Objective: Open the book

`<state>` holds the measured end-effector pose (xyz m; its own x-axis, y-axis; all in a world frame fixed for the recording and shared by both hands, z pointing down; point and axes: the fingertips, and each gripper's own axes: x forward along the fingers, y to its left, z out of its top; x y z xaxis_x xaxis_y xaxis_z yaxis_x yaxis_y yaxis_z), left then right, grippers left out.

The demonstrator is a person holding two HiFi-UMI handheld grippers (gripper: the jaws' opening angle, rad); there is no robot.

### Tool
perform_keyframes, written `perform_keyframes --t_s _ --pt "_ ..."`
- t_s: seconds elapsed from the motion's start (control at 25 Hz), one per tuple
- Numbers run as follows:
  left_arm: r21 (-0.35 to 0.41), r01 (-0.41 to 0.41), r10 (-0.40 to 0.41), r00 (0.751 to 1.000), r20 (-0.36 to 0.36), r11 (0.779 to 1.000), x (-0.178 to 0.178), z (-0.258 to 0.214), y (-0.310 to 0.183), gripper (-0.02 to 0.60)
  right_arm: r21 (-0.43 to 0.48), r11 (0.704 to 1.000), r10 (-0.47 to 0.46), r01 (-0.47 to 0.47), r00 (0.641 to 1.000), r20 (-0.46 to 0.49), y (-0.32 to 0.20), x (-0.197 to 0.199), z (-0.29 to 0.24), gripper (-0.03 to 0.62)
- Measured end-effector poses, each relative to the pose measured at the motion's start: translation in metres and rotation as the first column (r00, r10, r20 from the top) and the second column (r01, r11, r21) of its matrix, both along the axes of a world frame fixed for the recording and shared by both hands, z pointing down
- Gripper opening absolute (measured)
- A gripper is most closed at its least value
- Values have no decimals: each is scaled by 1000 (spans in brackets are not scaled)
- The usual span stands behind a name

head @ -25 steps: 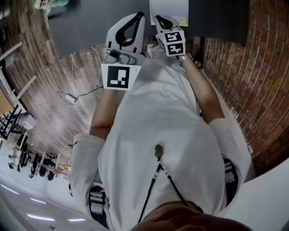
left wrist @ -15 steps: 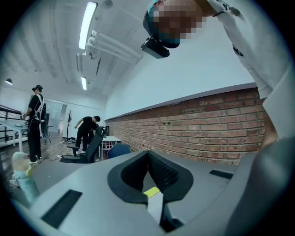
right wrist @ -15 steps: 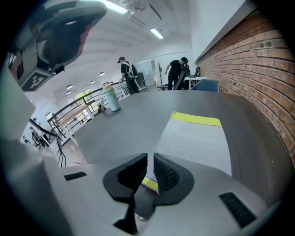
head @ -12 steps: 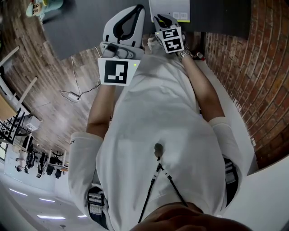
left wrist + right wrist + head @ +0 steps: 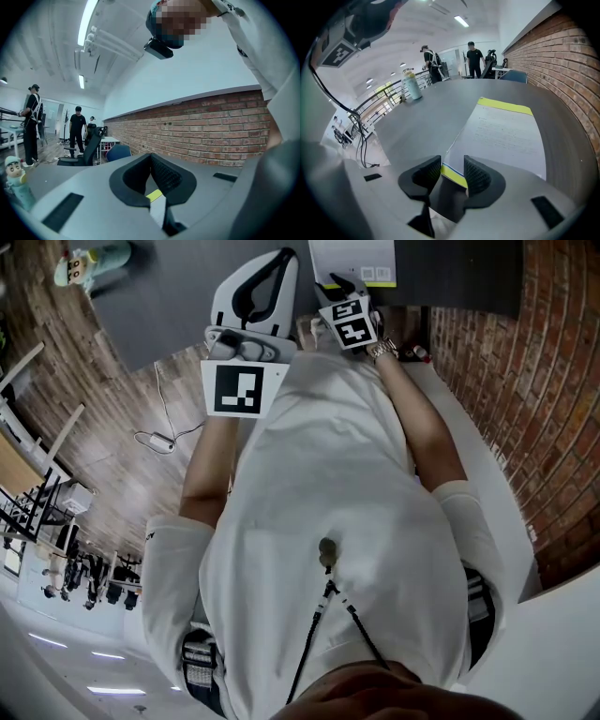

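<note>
- The right gripper (image 5: pixel 452 165) is found with its jaws spread. They have just been opening, and nothing is pinched.
- The book (image 5: pixel 506 131) is recorded lying flat on the grey table (image 5: pixel 417 117), stretching straight ahead of the right gripper. Its near yellow-banded edge (image 5: pixel 453 176) stands between the spread jaws, and neither pad is seen pressing on it.
- The left gripper (image 5: pixel 150 157) is held just to the left of the right gripper, with its jaw tips pressed together. A yellow and white sliver is visible behind those tips, but it cannot be determined whether it is gripped.
- The step in hand is judged to be taking hold of the cover at that near edge.
- It is advised that only the top cover be taken between the pads, not the whole block. The jaws should be closed gently before any lift is begun.
- The lift should be swung about the spine, whose side is not established.
</note>
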<state>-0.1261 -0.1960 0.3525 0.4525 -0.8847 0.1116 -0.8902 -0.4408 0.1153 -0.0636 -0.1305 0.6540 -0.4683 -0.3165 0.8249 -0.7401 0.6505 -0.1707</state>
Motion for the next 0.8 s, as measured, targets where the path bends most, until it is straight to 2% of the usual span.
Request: perform_keyframes --t_s 0.16,0.56,0.64,0.8 --pt "3 5 -5 1000 7 1000 0 -1 2 23 5 1000 1 -1 1000 -13 1 3 5 160" --pt "8 51 -51 999 8 999 -5 -3 18 23 11 999 -35 35 999 -37 3 4 8 80" --pt "7 59 -59 998 11 998 -3 -3 24 23 8 1000 -26 27 999 -31 4 5 6 57" --pt "11 77 -77 997 16 997 -2 -5 34 23 -13 1000 -7 7 1000 -4 6 7 2 50"
